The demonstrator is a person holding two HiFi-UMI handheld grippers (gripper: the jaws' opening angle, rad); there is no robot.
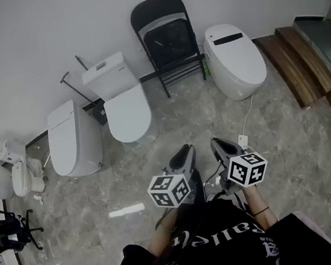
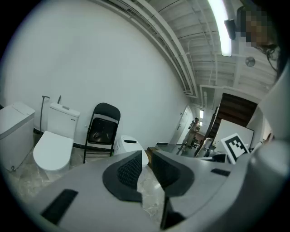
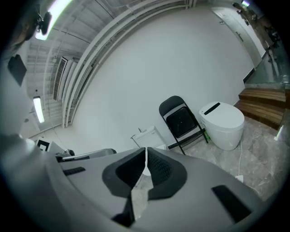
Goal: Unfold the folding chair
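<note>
The black folding chair [image 1: 166, 40] stands folded flat, leaning against the white wall between two toilets. It also shows far off in the left gripper view [image 2: 103, 129] and the right gripper view [image 3: 181, 121]. Both grippers are held close to the person's body, well short of the chair and pointing toward it. My left gripper [image 1: 187, 151] has a narrow gap between its jaws [image 2: 146, 158] with nothing in it. My right gripper [image 1: 215, 144] is shut, its tips touching [image 3: 146, 152], and it holds nothing.
A white tank toilet [image 1: 124, 104] stands left of the chair, another [image 1: 72, 138] further left. A white smart toilet [image 1: 234, 57] is on the right, its cord and plug [image 1: 243, 141] lying on the marble floor. Wooden steps [image 1: 295, 63] run along the right. A small white object [image 1: 126, 211] lies on the floor.
</note>
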